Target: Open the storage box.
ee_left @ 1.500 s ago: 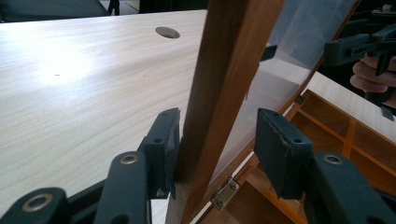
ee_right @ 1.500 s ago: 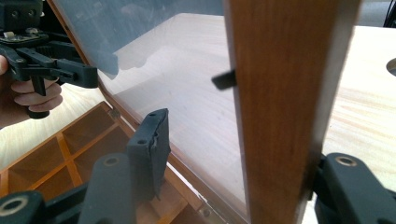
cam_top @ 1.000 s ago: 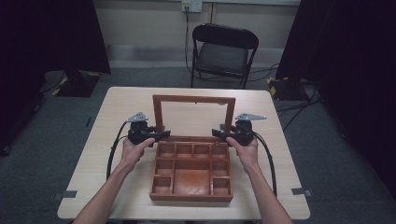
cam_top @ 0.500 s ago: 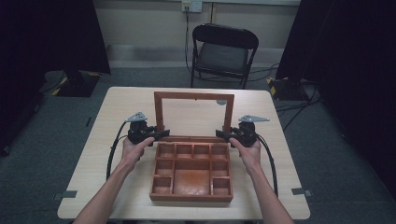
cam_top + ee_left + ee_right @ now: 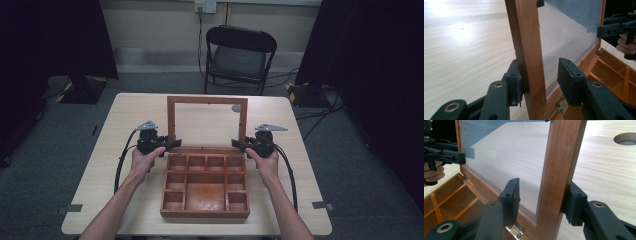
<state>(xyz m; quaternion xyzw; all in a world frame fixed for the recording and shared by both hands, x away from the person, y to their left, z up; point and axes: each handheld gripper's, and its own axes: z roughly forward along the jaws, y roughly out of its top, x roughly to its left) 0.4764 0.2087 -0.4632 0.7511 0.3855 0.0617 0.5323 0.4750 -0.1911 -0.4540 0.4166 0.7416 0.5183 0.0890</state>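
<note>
Left gripper (image 5: 172, 144): jaws apart, straddling lid's (image 5: 207, 100) left rail, one pad touching; wooden box (image 5: 205, 184) at table's (image 5: 125, 115) near edge, lid upright; right gripper (image 5: 239, 144): jaws apart astride right rail.

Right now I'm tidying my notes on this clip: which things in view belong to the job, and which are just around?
In the job:
- wooden box with empty compartments
- its hinged glazed lid, standing open
- left gripper and right gripper, jaws astride the lid's side rails

Just around:
- table
- folding chair behind it
</note>
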